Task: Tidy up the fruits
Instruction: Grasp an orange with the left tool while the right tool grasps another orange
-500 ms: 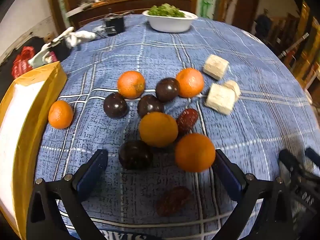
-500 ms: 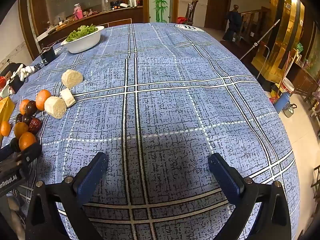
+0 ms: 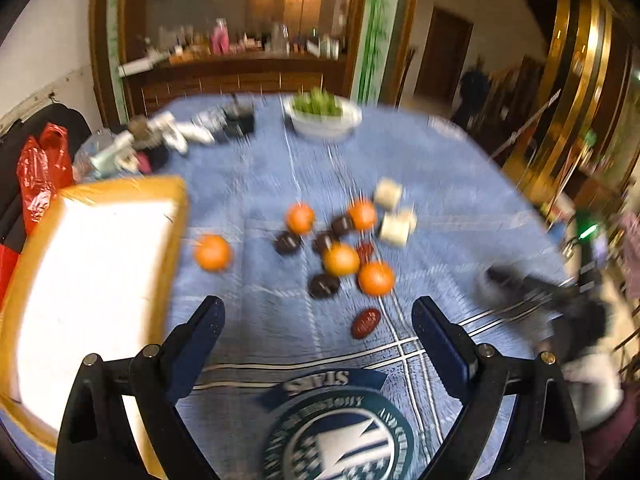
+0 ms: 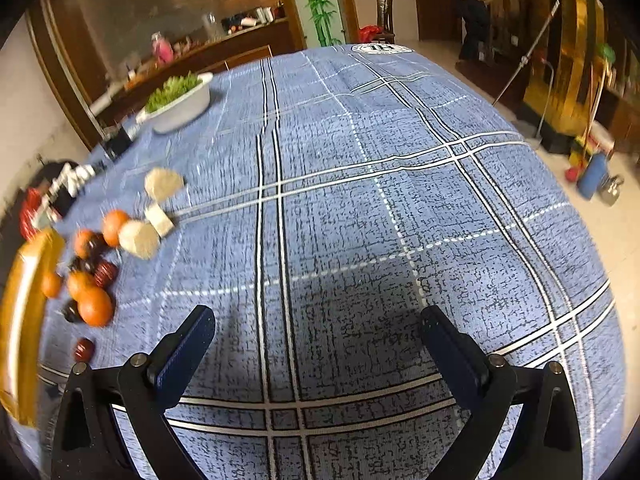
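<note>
Fingers of left gripper (image 3: 318, 320) and right gripper (image 4: 318, 330) spread, empty; fruits (image 3: 340, 258) beside tray (image 3: 176, 216) edge.

Blue plaid table (image 4: 360, 200) bears oranges (image 3: 375, 278), plums (image 3: 324, 285), bowl (image 3: 324, 122).

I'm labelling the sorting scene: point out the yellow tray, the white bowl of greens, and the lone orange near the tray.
Yellow tray (image 3: 176, 208): left wrist view, rim.
White bowl of greens (image 3: 324, 128): left wrist view, wall.
Lone orange (image 3: 213, 253): left wrist view, centre.
</note>
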Tool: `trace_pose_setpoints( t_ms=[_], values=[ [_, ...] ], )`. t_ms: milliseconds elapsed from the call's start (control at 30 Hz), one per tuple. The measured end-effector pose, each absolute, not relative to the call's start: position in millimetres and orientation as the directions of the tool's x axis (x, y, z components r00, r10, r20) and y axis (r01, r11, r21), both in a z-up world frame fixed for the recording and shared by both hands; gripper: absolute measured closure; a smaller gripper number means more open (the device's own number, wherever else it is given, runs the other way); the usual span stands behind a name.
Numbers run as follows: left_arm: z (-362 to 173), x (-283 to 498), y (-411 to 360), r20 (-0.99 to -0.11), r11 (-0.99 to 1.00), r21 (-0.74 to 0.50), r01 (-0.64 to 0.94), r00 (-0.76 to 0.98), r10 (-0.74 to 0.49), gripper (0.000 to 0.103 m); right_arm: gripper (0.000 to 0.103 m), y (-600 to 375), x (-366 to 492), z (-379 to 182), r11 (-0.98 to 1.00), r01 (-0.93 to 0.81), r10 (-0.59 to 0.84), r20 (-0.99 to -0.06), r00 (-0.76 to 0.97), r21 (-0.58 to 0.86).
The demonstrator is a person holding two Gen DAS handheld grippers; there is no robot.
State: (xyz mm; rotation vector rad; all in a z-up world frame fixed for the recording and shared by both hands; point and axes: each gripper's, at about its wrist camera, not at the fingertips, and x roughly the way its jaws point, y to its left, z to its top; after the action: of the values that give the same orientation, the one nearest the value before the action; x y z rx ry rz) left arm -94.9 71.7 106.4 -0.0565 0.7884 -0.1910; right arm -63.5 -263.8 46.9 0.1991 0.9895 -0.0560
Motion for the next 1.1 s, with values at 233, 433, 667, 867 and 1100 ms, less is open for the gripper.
trace_pose_setpoints(
  t_ms=[233,433,667,867,1100],
  values=[
    [232,-129,153,-0.53,0.991,-0.076,0.113,0.837,-0.137,0.009,0.008,-252,-90,118,0.988,0.138,-0.04,-0.735,0.677,0.074],
    [316,-131,197,-0.34,1.0,-0.008,-0.007,0.94,0.004,0.003,0.007,-225,-103,231,0.996,0.044,0.003,-0.565,0.825,0.071],
    [279,-114,169,-0.408,0.998,0.023,0.053,0.912,-0.039,0.0,0.01,-173,-82,190,0.975,-0.13,0.215,-0.644,0.734,0.178],
    [163,-54,152,-0.646,0.993,-0.061,0.102,0.754,-0.117,0.008,0.039,-139,-66,93,0.953,-0.189,0.303,-0.767,0.566,0.237],
    [73,11,135,-0.833,0.978,-0.11,0.174,0.521,-0.187,0.061,0.039,-120,-51,61,0.948,-0.243,0.307,-0.788,0.533,0.205]
  ],
)
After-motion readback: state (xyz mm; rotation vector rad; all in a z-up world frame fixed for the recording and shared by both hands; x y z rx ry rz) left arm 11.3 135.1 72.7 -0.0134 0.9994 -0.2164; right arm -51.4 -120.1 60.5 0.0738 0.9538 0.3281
